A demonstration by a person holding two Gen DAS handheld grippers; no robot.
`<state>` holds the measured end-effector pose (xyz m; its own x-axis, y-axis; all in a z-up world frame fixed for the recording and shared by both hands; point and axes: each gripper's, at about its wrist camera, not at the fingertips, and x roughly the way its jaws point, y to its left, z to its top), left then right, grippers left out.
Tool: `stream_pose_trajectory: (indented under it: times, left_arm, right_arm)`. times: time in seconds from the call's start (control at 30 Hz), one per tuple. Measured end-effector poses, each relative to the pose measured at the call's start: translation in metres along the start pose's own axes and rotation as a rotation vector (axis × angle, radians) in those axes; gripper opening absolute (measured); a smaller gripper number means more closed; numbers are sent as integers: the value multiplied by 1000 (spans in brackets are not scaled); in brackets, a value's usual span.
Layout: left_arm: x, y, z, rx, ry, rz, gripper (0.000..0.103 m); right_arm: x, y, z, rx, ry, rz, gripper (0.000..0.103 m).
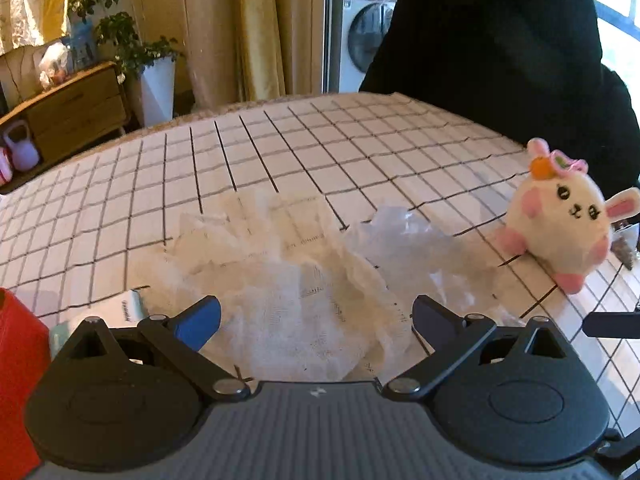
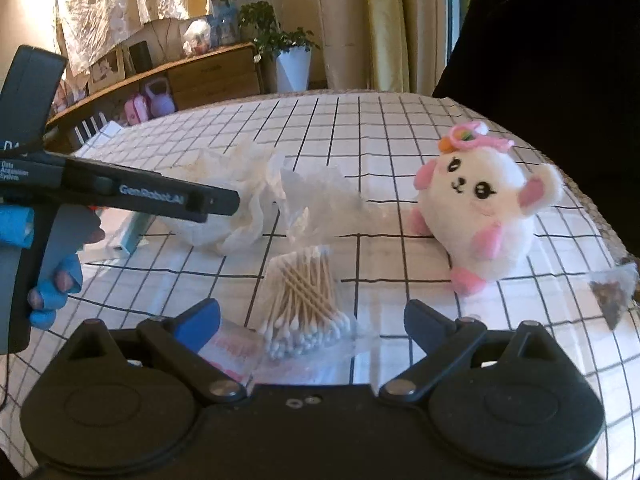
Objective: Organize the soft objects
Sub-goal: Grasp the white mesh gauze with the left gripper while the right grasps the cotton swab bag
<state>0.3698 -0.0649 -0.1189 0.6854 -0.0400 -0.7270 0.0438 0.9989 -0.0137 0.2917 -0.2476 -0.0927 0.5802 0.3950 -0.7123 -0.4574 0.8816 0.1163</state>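
1. Cotton swabs point(image 2: 306, 312) in a clear bag lie closest, on the checked tablecloth point(image 2: 400, 140) just ahead of the right gripper point(image 2: 312, 320). Its jaws are spread wide and grasp nothing.
2. Crumpled white gauze cloth point(image 1: 288, 280) lies bunched on the tablecloth point(image 1: 240, 152) directly ahead of the left gripper point(image 1: 316, 320), whose jaws are likewise spread apart and empty. From the right wrist view, the same gauze cloth point(image 2: 240, 200) sits left of centre, with the left gripper point(image 2: 224, 202) reaching towards it from the left side.
3. Clear plastic wrap point(image 1: 404, 240) lies crumpled just beside the gauze, between it and a plush toy.
4. That round white plush bunny point(image 2: 484, 216), with pink ears, feet and cheeks, rests on the table's right side, tilted. The left wrist view shows the bunny point(image 1: 560, 220) near the table edge.
5. Behind the table stand a wooden cabinet point(image 2: 212, 76), a potted plant point(image 2: 288, 52) in a white pot, and yellow curtains point(image 1: 256, 28).
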Motion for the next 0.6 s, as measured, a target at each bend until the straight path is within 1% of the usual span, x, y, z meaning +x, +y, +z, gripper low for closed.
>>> stream_pose_trajectory:
  times: [0.23, 0.3, 0.37, 0.47, 0.53, 0.57, 0.6]
  left_arm:
    - [22, -4, -3, 11, 40, 4, 103]
    - [26, -4, -5, 7, 50, 8, 103]
    - [28, -3, -4, 0, 55, 11, 103]
    - [33, -1, -4, -18, 72, 5, 102]
    - [33, 1, -4, -22, 69, 7, 99]
    - [33, 1, -4, -24, 68, 9, 93]
    - [32, 2, -3, -28, 64, 15, 85]
  right_arm:
    - [23, 5, 6, -42, 29, -8, 93]
    - [29, 9, 6, -54, 37, -13, 90]
    - [33, 11, 5, -66, 44, -19, 83]
    - [37, 14, 2, -86, 51, -33, 77]
    - [39, 16, 1, -105, 52, -43, 75]
    - [40, 16, 1, -117, 49, -49, 73]
    - [40, 16, 0, -124, 46, -51, 71]
